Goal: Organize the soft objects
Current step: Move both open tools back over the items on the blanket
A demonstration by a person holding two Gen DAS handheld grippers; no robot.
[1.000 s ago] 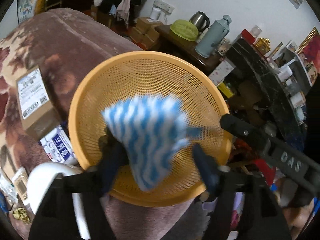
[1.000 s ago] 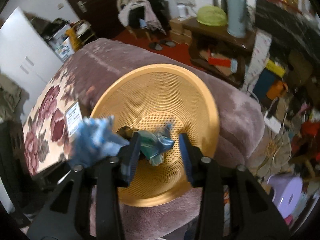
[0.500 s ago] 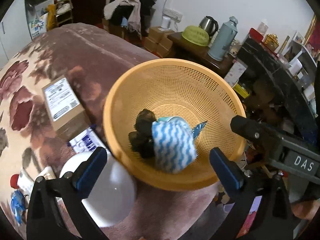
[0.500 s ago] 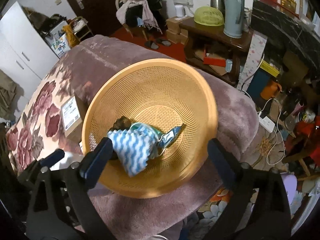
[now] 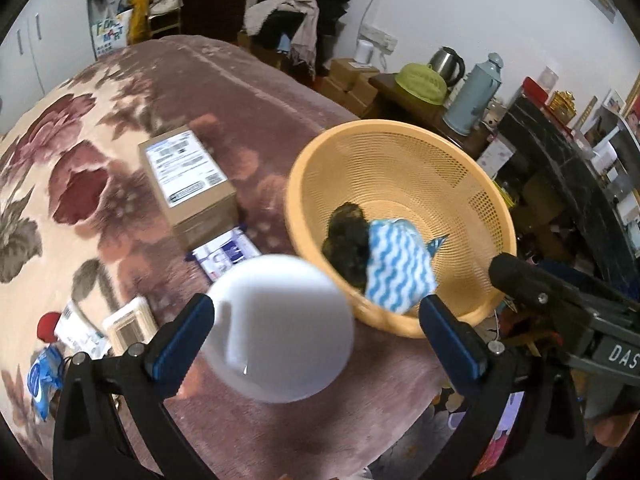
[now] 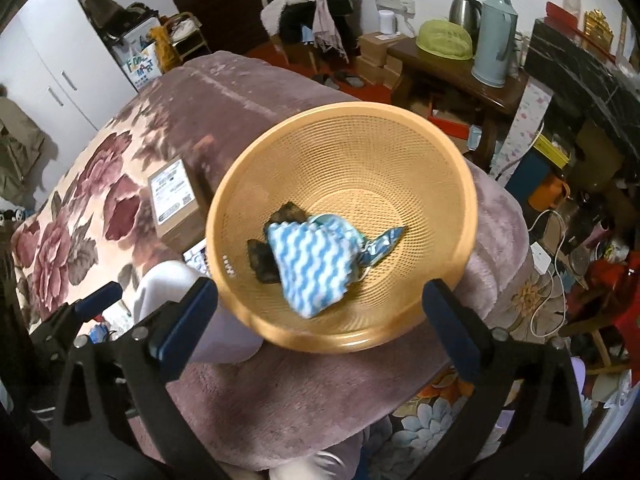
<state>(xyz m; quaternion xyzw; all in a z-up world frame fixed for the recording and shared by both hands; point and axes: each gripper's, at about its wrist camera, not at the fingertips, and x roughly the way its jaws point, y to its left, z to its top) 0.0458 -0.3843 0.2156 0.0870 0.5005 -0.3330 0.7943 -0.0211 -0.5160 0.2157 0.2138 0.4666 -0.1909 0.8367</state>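
Orange mesh plastic forms the round basket (image 6: 344, 184), which is set on the mauve plush blanket (image 6: 248, 92) at the bed's near corner. Three soft things are piled in its bowl, toward the wall nearest the grippers. Uppermost is a blue-and-white wavy-striped cloth (image 6: 316, 260), crumpled, its long axis seen in the right wrist view to run from the upper left down to a loose corner at the lower right of the pile. A dark bundled item (image 6: 266, 260) is partly covered by it on the left, and a teal-blue crinkled piece (image 6: 380, 244) is seen to poke out to the right, its pointed end aimed toward the basket's right wall.

Both tongs have just been opening and are spread wide, with nothing clamped. The left gripper (image 5: 316, 320) is held over a white rounded object (image 5: 280, 324), blurred, which lies just beside the basket's rim and fills much of the gap between the blue pads. The right gripper (image 6: 320, 304) is framed around the basket's near rim without touching it.

A cardboard box (image 5: 188, 184) with a printed label is placed on the floral part of the blanket, left of the basket, and small packets are scattered below it. Beyond the bed, a wooden side table (image 6: 452, 68) carries a kettle, a pale blue flask (image 6: 494, 36) and a green cover.
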